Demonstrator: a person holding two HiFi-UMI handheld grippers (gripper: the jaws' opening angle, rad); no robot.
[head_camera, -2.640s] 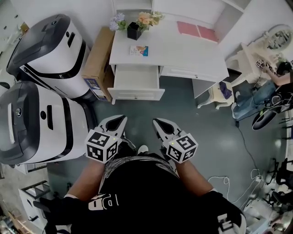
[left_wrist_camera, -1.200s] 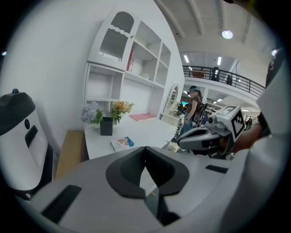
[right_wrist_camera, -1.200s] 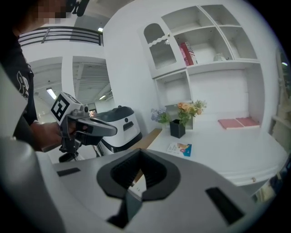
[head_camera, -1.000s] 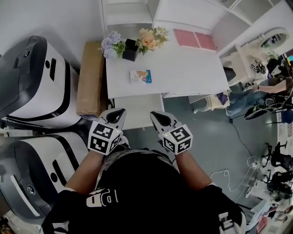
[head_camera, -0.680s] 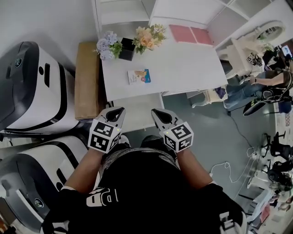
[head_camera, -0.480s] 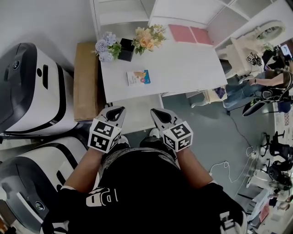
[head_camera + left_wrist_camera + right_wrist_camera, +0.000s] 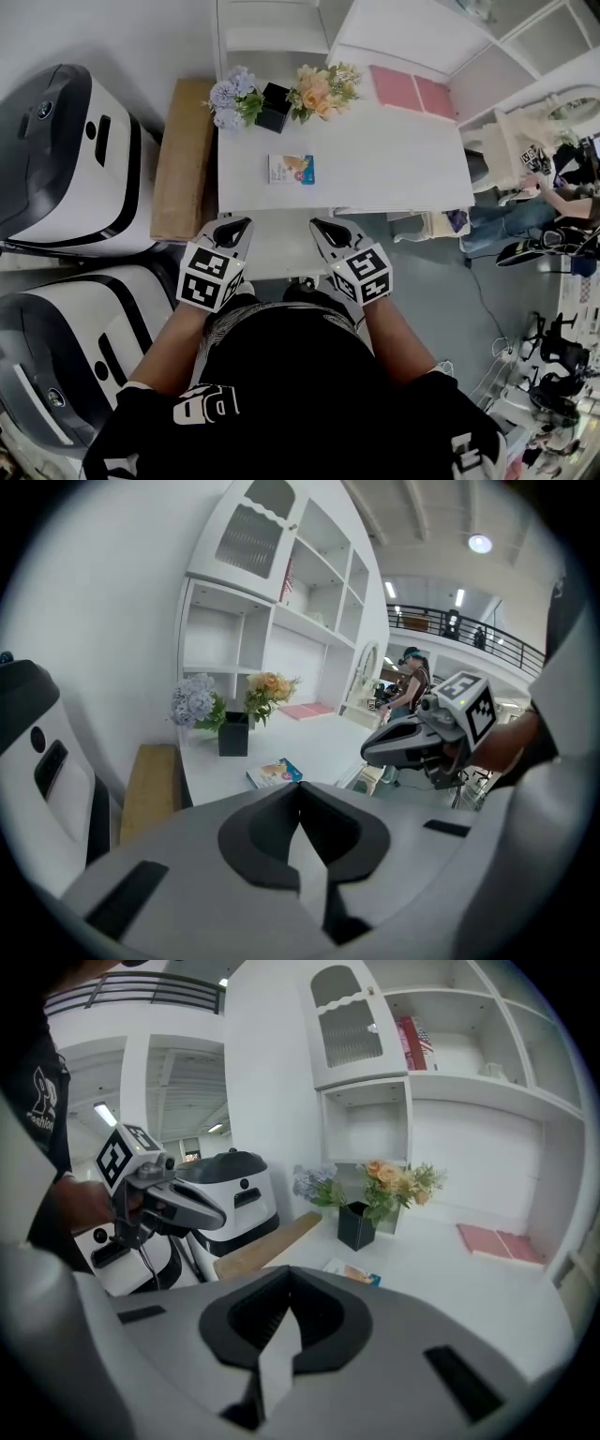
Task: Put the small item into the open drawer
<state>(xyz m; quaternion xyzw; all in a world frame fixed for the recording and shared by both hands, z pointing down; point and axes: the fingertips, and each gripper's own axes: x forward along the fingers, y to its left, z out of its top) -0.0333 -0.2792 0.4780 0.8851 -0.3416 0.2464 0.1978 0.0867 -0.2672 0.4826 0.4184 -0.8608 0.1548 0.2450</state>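
The small item, a flat printed packet [image 7: 291, 169], lies on the white desk [image 7: 394, 159] in front of the flower vase; it also shows as the packet [image 7: 275, 772] and the packet [image 7: 352, 1272]. The open drawer [image 7: 277, 248] juts out under the desk's front edge. My left gripper [image 7: 232, 229] and right gripper [image 7: 327, 232] hover side by side over the drawer's front, short of the packet. Both are shut with nothing between the jaws. From each gripper view I see the other: the right gripper [image 7: 412, 742] and the left gripper [image 7: 178, 1206].
Two big white-and-black machines [image 7: 75, 159] [image 7: 66, 347] stand at the left, with a cardboard box [image 7: 183, 155] against the desk. A black vase of flowers [image 7: 274, 96] and pink sheets [image 7: 412, 89] sit at the desk's back. A person [image 7: 553, 197] is at the right.
The person has stepped up close to the desk, and both grippers have moved forward over the drawer. The jaws stay shut and empty.
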